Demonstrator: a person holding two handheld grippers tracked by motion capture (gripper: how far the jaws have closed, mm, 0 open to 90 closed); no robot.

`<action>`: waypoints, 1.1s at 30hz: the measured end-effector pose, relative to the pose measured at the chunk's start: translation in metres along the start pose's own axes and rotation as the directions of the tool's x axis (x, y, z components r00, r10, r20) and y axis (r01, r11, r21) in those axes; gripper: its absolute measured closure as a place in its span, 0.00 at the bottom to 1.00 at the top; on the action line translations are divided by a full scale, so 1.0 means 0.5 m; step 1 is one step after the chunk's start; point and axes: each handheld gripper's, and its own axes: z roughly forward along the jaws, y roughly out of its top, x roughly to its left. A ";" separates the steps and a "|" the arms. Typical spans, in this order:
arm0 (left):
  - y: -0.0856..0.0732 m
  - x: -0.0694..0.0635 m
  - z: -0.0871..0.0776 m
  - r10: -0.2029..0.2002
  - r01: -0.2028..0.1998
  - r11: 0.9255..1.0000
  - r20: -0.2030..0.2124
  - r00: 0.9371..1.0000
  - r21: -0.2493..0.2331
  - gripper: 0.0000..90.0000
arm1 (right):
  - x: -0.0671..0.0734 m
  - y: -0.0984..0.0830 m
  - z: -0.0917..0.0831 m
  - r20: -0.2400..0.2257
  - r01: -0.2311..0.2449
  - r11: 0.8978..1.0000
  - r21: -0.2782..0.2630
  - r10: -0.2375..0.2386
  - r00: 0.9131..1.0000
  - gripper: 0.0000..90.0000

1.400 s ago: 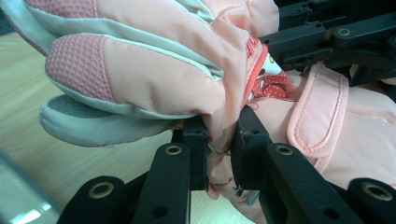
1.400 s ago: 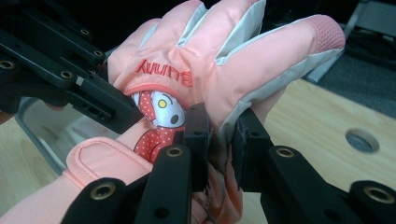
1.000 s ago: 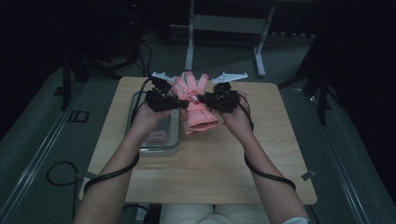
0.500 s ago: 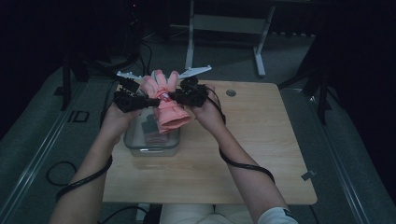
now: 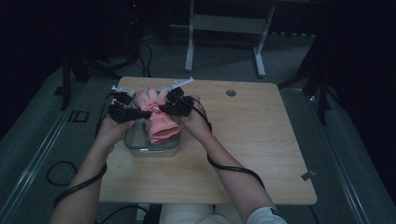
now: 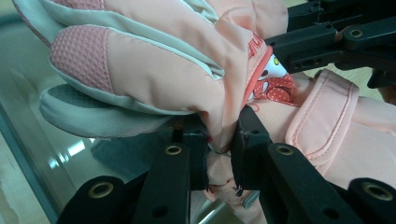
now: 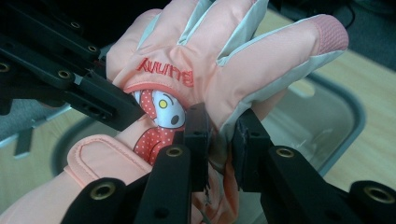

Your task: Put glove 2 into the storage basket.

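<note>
A pink padded glove (image 5: 159,119) with grey finger trim, a cartoon patch and red lettering hangs between both grippers above a clear plastic box (image 5: 135,142). My left gripper (image 6: 219,140) is shut on a fold at the glove's edge (image 6: 154,60). Opposite it, my right gripper (image 7: 220,135) is shut on the other edge of the glove (image 7: 201,60), just under the fingers. In the high view the left gripper (image 5: 140,113) and right gripper (image 5: 161,109) sit close together over the box, with the glove's cuff drooping into it.
The box stands on the left part of a light wooden table (image 5: 243,144), which has a round hole (image 5: 230,93) near its far edge. A metal stand (image 5: 224,28) and cables lie on the dark floor beyond.
Both hands have carried the glove left and downward, from the table's far middle to above the clear box. Both grips have stayed the same.
</note>
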 end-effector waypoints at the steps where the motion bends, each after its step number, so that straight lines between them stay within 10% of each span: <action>1: -0.006 0.007 0.009 -0.010 0.010 1.000 -0.002 1.000 0.006 0.86 | -0.003 -0.011 0.021 0.000 -0.005 1.000 0.023 0.005 1.000 0.86; 16: -0.037 0.057 0.067 -0.116 0.121 0.987 -0.060 0.991 0.103 0.84 | -0.024 -0.047 0.110 -0.004 -0.058 0.991 0.117 0.059 0.998 0.85; 23: -0.027 0.059 0.082 -0.137 0.160 0.976 -0.156 0.978 0.146 0.71 | -0.030 -0.040 0.133 0.016 -0.063 0.985 0.158 0.061 0.998 0.81; 27: -0.021 0.055 0.084 -0.089 0.120 0.986 -0.241 0.966 0.119 0.60 | -0.035 -0.030 0.142 0.037 -0.076 0.984 0.161 0.071 0.997 0.76; 33: -0.024 0.065 0.087 -0.122 0.147 0.986 -0.252 0.960 0.084 0.51 | -0.048 -0.022 0.148 0.040 -0.097 0.983 0.156 0.092 0.995 0.73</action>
